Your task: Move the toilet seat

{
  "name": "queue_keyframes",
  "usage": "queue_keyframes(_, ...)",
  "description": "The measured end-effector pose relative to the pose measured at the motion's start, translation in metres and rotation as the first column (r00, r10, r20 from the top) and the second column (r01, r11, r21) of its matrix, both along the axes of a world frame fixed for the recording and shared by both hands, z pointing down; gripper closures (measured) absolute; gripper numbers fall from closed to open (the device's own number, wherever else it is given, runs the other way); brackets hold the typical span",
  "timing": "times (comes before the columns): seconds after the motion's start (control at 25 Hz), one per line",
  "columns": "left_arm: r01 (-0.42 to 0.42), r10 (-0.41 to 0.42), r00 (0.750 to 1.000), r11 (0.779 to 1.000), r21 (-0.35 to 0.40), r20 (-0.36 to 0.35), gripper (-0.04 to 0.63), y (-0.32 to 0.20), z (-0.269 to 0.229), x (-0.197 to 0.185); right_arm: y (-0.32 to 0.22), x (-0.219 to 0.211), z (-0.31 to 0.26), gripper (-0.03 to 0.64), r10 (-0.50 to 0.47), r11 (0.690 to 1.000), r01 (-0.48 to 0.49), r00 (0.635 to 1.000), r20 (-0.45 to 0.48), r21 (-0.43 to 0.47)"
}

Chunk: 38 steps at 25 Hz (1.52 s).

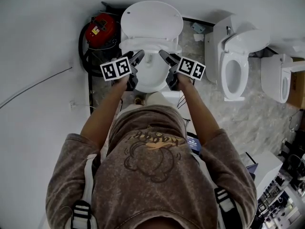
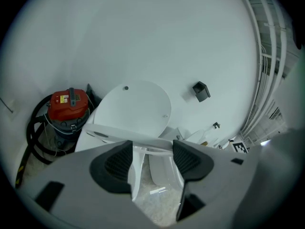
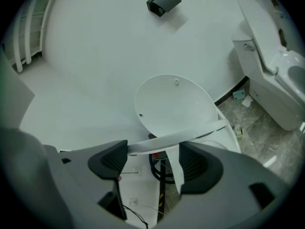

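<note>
The white toilet seat point(image 1: 150, 46) is raised off the bowl point(image 1: 152, 75) and tilted, in front of the upright lid point(image 1: 151, 19). My left gripper point(image 1: 135, 69) holds its left side and my right gripper point(image 1: 168, 70) its right side. In the left gripper view the seat's rim point(image 2: 136, 173) runs between the jaws of the left gripper point(image 2: 152, 159), lying along the left pad and spanning both tips. In the right gripper view the seat point(image 3: 190, 133) crosses the tips of the right gripper point(image 3: 155, 159), with a strip along the right pad.
A red vacuum cleaner point(image 1: 101, 27) with a black hose stands against the wall left of the toilet. Two more white toilets point(image 1: 236, 66) point(image 1: 279, 78) stand to the right on the marbled floor. A small black box point(image 3: 163, 1) is fixed on the wall above.
</note>
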<state>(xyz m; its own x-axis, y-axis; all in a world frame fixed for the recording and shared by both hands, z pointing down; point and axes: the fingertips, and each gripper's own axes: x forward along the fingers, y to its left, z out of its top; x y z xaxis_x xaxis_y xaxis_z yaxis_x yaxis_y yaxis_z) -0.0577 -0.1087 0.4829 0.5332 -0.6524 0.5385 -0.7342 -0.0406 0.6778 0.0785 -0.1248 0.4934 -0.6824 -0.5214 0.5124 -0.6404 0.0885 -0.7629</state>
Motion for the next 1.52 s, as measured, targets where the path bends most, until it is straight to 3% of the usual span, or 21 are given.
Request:
queue_keyframes(0.48, 0.072, -0.072, 0.997, 0.997, 0.040, -0.002, 0.324, -0.036, -0.012, -0.002, -0.036, -0.002, -0.009, 0.273, 0.014, 1.000, -0.014, 0.999, 0.051, -0.013)
queue_keyframes(1.52, 0.100, -0.098, 0.995, 0.994, 0.048, -0.037, 0.324, -0.118, -0.024, -0.010, -0.115, -0.007, -0.022, 0.275, 0.149, 0.989, -0.148, 0.982, 0.118, -0.017)
